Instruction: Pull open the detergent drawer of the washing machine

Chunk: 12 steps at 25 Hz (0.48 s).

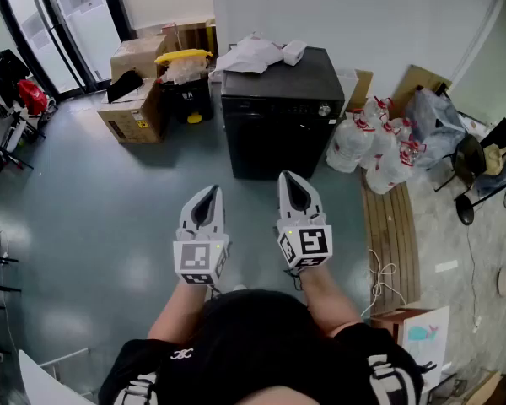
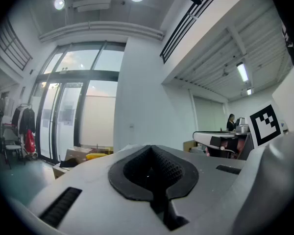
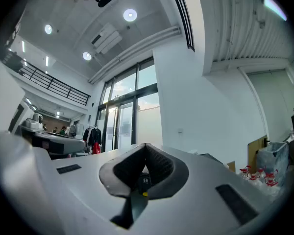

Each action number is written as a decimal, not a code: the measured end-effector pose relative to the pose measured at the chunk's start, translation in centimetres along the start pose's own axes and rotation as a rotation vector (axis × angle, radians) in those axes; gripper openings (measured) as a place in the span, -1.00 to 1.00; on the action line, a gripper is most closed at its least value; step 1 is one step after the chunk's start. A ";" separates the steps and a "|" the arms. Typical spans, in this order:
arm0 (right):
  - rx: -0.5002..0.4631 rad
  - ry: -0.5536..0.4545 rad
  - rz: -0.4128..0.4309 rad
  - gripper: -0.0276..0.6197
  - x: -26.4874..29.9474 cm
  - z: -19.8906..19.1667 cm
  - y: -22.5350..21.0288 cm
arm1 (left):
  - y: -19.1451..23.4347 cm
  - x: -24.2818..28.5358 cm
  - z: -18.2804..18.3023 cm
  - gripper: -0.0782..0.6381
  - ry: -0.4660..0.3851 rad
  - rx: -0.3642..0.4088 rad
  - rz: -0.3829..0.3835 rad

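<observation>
One black washing machine (image 1: 278,116) stands against the white wall at the top centre of the head view, its front facing the person. Its detergent drawer cannot be told apart from the dark control panel (image 1: 270,110) along the top of the front. That panel reads as one flush band with a round knob (image 1: 324,110) at its right end. A heap of white cloth or paper (image 1: 255,55) lies on the lid.

Both tools are held side by side over the grey floor (image 1: 93,226), in front of the machine and apart from it. The left gripper (image 1: 208,194) has its jaws closed together with nothing between them, as its own view confirms. The right gripper (image 1: 292,182) is likewise fully closed and empty. Both point toward the machine's front.

To the machine's left stand a black bin (image 1: 188,101) with yellow material above it, and cardboard boxes (image 1: 135,99). To its right lie white plastic bags (image 1: 375,146) with red markings, and a slatted wooden board (image 1: 392,234) lies on the floor nearer the person.
</observation>
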State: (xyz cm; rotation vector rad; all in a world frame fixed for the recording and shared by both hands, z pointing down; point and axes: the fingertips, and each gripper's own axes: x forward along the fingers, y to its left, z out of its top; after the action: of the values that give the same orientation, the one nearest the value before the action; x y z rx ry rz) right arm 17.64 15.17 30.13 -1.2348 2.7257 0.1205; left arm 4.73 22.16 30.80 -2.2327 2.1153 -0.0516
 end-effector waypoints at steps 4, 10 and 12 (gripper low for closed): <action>-0.002 -0.008 0.012 -0.91 -0.7 0.4 0.4 | -0.2 -0.6 -0.2 -0.78 0.022 -0.024 0.009; 0.007 -0.002 0.015 -0.91 -0.9 0.3 0.8 | 0.2 -0.9 -0.5 -0.78 0.029 -0.042 0.012; 0.006 0.004 0.012 -0.91 -0.8 -0.1 1.0 | 0.4 -0.8 -0.7 -0.78 0.027 -0.045 0.006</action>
State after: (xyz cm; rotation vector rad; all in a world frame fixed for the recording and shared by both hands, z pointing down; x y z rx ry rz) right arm 17.39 16.38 30.36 -1.2188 2.7348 0.1119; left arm 4.20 22.88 31.47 -2.2630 2.1578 -0.0350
